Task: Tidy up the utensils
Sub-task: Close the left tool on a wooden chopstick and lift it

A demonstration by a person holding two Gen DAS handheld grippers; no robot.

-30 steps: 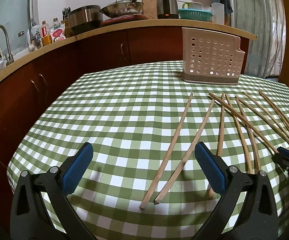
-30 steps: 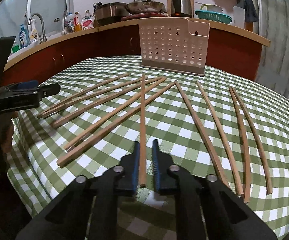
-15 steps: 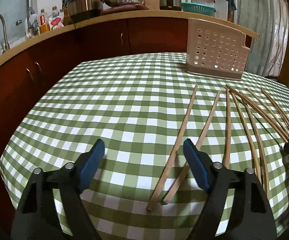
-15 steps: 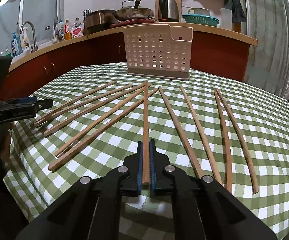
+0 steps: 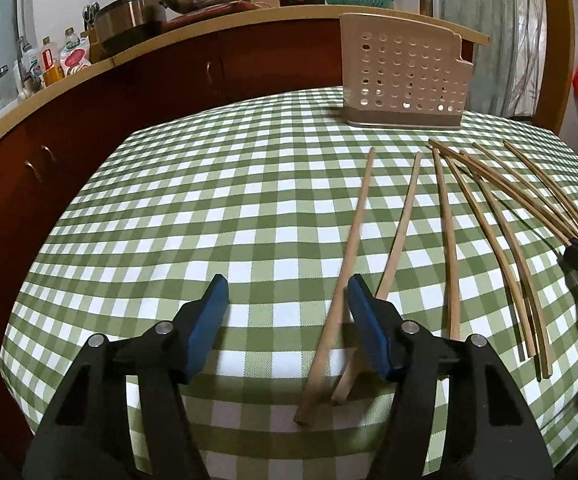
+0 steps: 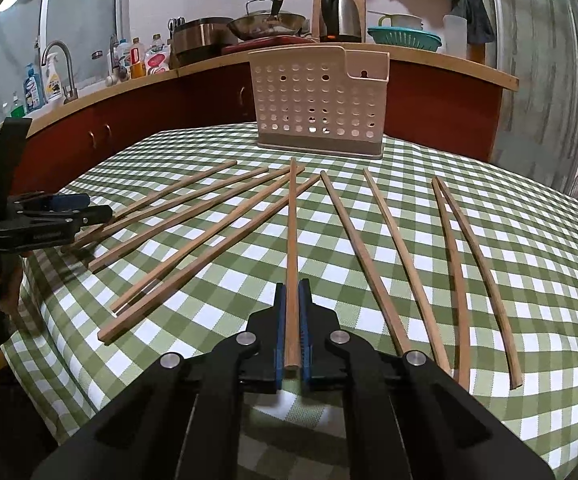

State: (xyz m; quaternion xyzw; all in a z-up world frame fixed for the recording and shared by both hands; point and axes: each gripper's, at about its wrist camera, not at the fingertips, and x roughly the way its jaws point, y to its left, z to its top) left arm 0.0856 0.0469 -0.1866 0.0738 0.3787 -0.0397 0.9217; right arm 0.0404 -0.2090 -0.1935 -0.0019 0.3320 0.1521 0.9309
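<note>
Several long wooden chopsticks lie fanned out on a green checked tablecloth [image 6: 489, 184]. My right gripper [image 6: 292, 300] is shut on one chopstick [image 6: 292, 240] near its end; the stick points toward a beige perforated utensil holder [image 6: 317, 100] at the table's far side. My left gripper [image 5: 287, 292] is open, low over the table's left end, with the leftmost chopstick [image 5: 349, 240] lying between its jaws near the right finger. A second chopstick [image 5: 399, 224] lies just outside that finger. The holder also shows in the left wrist view [image 5: 403, 76].
A curved wooden counter [image 6: 149, 76] with red cabinets runs behind the table, carrying pots, a kettle, bottles and a tap. The left gripper shows in the right wrist view [image 6: 69, 216] at the table's left edge. The table edge drops off close below both grippers.
My right gripper closed on the chopstick and raised its near end. My left gripper moved forward and right, bringing the leftmost chopstick between its jaws, which narrowed somewhat.
</note>
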